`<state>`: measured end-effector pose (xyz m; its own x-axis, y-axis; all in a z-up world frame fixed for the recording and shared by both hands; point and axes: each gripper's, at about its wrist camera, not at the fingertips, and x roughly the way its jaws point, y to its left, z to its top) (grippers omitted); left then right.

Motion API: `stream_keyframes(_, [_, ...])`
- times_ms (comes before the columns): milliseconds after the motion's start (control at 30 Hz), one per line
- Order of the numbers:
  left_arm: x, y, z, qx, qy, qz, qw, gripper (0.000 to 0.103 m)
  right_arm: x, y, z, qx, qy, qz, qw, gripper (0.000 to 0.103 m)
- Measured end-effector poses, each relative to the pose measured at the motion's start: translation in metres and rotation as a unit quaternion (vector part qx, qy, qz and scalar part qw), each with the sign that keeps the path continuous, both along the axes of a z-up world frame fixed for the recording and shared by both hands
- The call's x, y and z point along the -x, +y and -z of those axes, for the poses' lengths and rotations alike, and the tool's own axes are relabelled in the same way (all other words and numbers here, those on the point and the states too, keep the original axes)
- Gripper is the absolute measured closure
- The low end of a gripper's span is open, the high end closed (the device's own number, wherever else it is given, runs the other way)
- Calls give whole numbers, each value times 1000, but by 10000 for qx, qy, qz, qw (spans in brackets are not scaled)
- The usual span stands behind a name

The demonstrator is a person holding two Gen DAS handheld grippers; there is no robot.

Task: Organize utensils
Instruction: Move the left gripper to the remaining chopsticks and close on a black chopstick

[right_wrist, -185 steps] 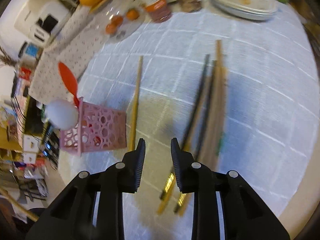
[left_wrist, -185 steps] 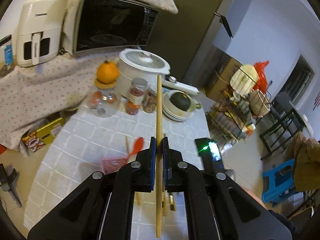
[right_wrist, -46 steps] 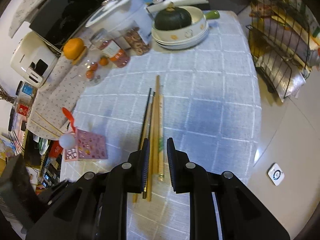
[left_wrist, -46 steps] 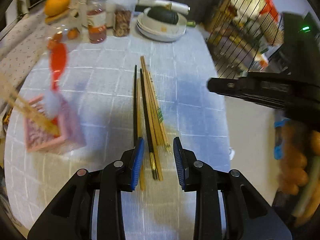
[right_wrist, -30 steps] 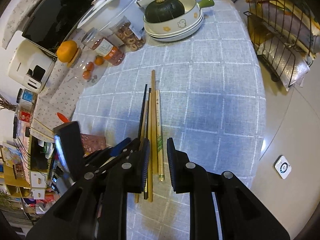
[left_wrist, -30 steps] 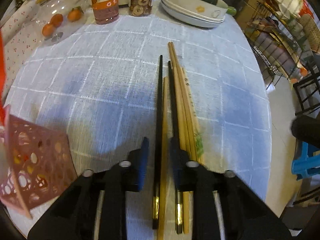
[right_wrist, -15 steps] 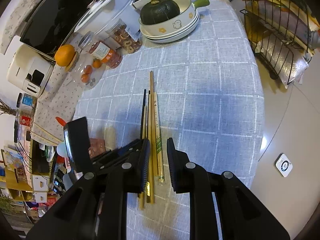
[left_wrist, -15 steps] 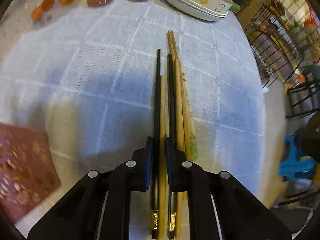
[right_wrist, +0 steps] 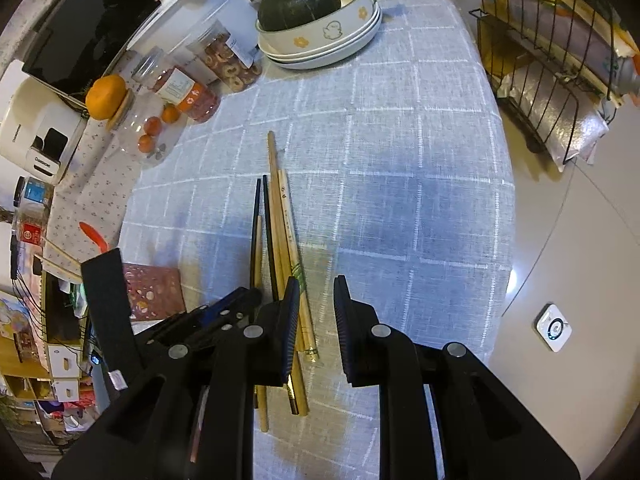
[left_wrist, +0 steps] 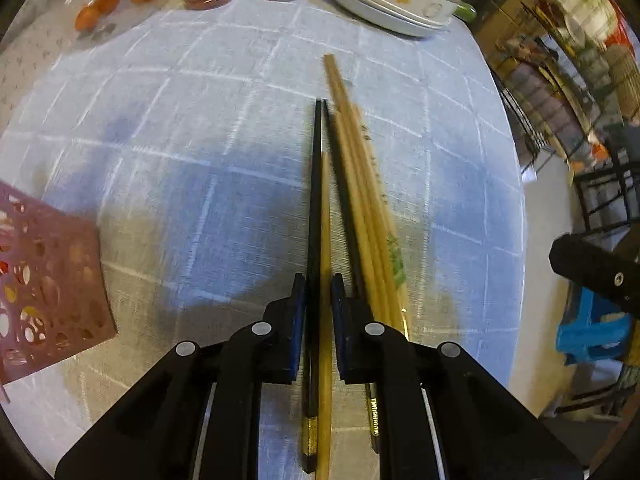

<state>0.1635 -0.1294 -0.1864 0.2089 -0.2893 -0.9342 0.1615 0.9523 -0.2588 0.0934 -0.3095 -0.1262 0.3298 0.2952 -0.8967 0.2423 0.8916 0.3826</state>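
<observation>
My left gripper (left_wrist: 319,292) is low over the table (left_wrist: 168,152), closed on two chopsticks, one black (left_wrist: 316,208) and one wooden (left_wrist: 325,240). The remaining chopsticks (left_wrist: 360,184) lie touching alongside, mid-table, pointing to the far edge. Pink basket (left_wrist: 48,280) at the left edge. My right gripper (right_wrist: 316,308) hangs above the bundle's near ends, jaws apart and gripping nothing.

Open right tool (right_wrist: 316,312) above chopsticks (right_wrist: 280,232)
</observation>
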Motion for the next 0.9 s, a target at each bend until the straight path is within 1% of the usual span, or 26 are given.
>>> stream_keyframes(67, [-1, 4, 0, 73, 31, -21, 10000, 90, -1, 3, 0, -2, -2, -27, 10000, 83])
stream_keyframes(200, [-2, 9, -5, 54, -76, -73, 9999, 90, -1, 9, 0, -23, -10, -122, 9999, 84])
stream_keyframes(300, [-1, 13, -5, 117, -40, -184, 9998, 90, -1, 9, 0, -16, -14, -133, 9999, 84])
stream_keyframes(367, [-2, 11, -5, -37, -113, -109, 9999, 90, -1, 9, 0, -51, -10, -131, 9999, 84])
stream_keyframes(433, [-2, 8, -5, -81, -185, -50, 9998, 90, -1, 10, 1, -69, -3, -135, 9999, 84])
stream_keyframes(500, [-3, 5, -3, -85, -166, 15, 9998, 92, -1, 11, 1, -45, -9, -162, 9999, 84])
stream_keyframes(533, [-4, 2, -2, -49, -147, 58, 9999, 95, -1, 12, 1, -52, -5, -171, 9998, 84])
stream_keyframes(567, [-4, -1, 1, -90, -87, 84, 9999, 97, -1, 11, 1, -59, -2, -168, 9998, 84])
stream_keyframes(700, [-3, -6, 1, -226, -159, 200, 9994, 97, 0, 10, 0, -57, -7, -157, 9999, 84])
stream_keyframes(767, [-3, -5, 1, -183, -132, 196, 9996, 98, 0, 11, 0, -56, -19, -186, 9998, 84])
stream_keyframes(833, [1, -8, -5, -250, -248, 245, 9991, 98, 0, 10, 1, -63, -18, -200, 9998, 84])
stream_keyframes(900, [5, -9, -15, -216, -416, 273, 9985, 98, 0, 9, 2, -88, -16, -201, 9998, 84])
